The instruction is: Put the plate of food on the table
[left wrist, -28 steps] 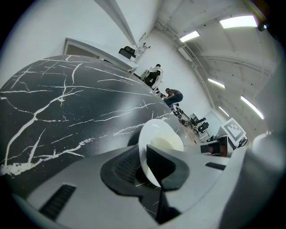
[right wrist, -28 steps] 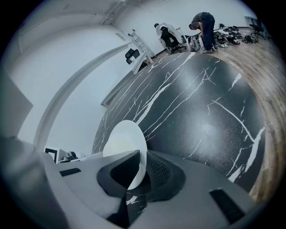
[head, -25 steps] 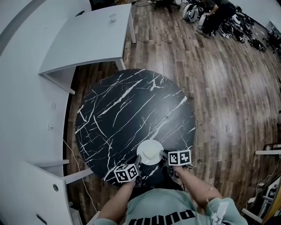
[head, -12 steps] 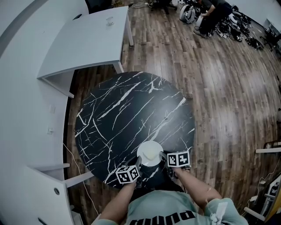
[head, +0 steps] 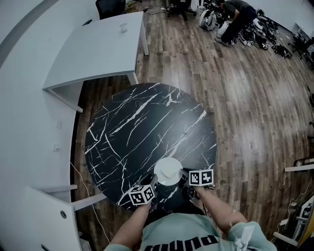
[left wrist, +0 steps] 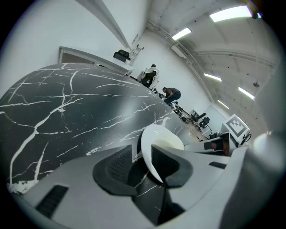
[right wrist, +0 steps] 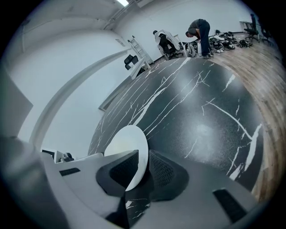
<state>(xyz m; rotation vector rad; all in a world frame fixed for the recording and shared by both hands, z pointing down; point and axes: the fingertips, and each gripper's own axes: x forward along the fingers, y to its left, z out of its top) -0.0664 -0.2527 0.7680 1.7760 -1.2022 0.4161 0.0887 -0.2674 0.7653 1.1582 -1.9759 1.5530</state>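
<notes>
A white plate (head: 168, 169) with a pale mound of food (left wrist: 167, 144) rests on the round black marble table (head: 147, 127), close to its near edge. My left gripper (head: 153, 182) is at the plate's left rim. In the left gripper view its jaws (left wrist: 142, 156) are opening: the plate (left wrist: 161, 136) rim stands between them, with a gap at the left pad. My right gripper (head: 185, 174) is at the plate's right rim. In the right gripper view its pads (right wrist: 143, 167) sit tight on either side of the plate (right wrist: 127, 141) edge.
A white desk (head: 98, 49) with a small cup (head: 123, 28) stands beyond the table at the far left. White cabinets (head: 29, 215) line the left side. Wooden floor (head: 255, 108) lies to the right. A person (head: 235, 14) bends over gear at the far right.
The head view has drifted a little. The plate and both grippers stay at the same spot by the table's near edge.
</notes>
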